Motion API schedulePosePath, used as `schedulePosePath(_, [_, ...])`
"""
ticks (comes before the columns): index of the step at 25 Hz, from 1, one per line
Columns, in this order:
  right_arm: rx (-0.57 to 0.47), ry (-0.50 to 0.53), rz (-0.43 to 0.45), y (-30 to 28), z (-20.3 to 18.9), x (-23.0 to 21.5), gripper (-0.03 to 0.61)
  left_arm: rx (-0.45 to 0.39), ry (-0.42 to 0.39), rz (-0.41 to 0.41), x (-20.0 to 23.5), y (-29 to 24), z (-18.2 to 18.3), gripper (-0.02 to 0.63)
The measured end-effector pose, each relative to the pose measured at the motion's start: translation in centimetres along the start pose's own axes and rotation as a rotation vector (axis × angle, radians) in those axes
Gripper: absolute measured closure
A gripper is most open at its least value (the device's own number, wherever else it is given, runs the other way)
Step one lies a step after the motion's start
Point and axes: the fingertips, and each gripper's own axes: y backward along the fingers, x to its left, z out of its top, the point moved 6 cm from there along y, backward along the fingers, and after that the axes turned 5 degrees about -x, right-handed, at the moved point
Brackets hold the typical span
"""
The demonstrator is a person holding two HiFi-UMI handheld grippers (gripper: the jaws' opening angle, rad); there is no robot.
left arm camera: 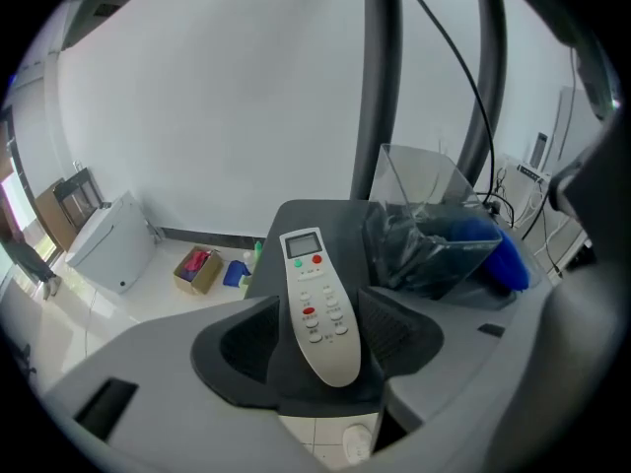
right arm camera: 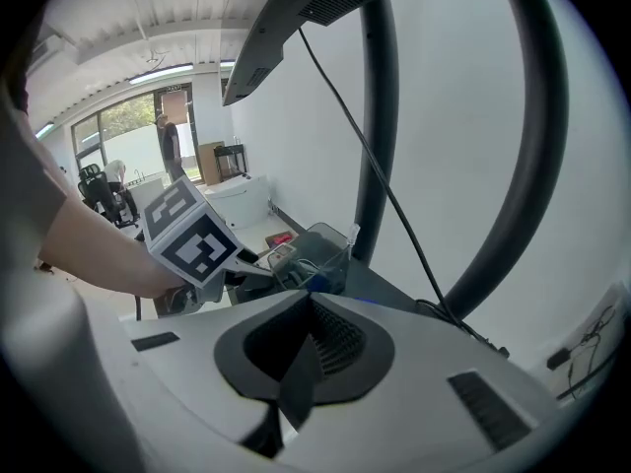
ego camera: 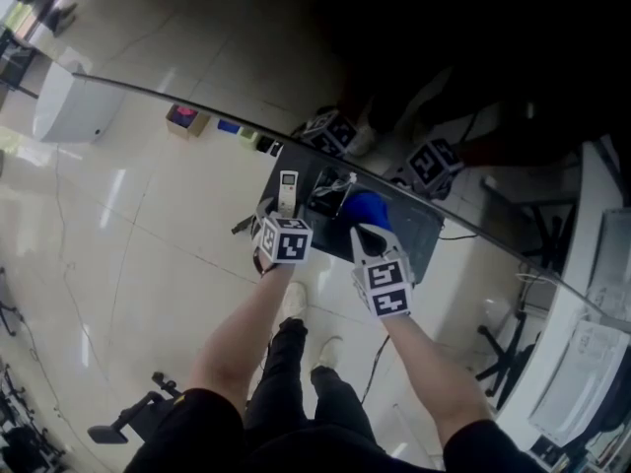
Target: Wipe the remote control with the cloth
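The small dark table (ego camera: 419,230) carries everything that matters here, and the person stands at its 6 o'clock edge with a gripper in each hand.

The left gripper (left arm camera: 320,304) is down at the tabletop with its jaws spread wide. The right gripper (right arm camera: 306,313) is up off the surface with its jaws pressed together and nothing between them.

A clear plastic bin (left arm camera: 424,180) sits toward the back of the table, at about 1 o'clock from the left gripper.

The blue cloth (ego camera: 367,208) lies bunched just beside that bin, on its 3 o'clock side, and at 12 o'clock from the right gripper. Neither tool has hold of it, so I'd say no wiping is under way right now. Fetching the cloth and rubbing it over the remote both look to be still ahead, unless the job is already finished, which I can't tell from here.

The white remote control (left arm camera: 317,304) lies flat on the table, face up, its screen end pointing to 12 o'clock. Its lower half sits squarely between the left gripper's open jaws. Dark table shows on the left side, so it looks unclamped.
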Motion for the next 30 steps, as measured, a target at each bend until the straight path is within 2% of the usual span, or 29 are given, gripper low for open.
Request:
schedulePosePath(5, [0.012,-0.013,-0.014,-0.3,-0.3,-1.1,0.571,0.012,0.000,0.006,0.2,-0.3,0.6,0.362])
schedulePosePath(7, [0.013,-0.016,-0.021,-0.4,-0.3,-1.3,0.571,0.011,-0.012,0.011,0.4,-0.3,0.5,0.405])
schedulePosePath(15, [0.003,-0.015,-0.022,0.1,0.1,-1.5,0.571,-0.014,-0.038,0.011,0.7,1.1,0.5,0.411])
schedulePosePath(22, [0.001,0.004,-0.036,0.5,-0.8,-1.6,0.571,-0.076,0.001,0.013,1.8,5.5,-0.4,0.413])
schedulePosePath(30, [0.033,0.040,-0.042,-0.5,-2.7,-2.9,0.528,-0.182,0.013,0.002,0.6,12.4,-0.9,0.413])
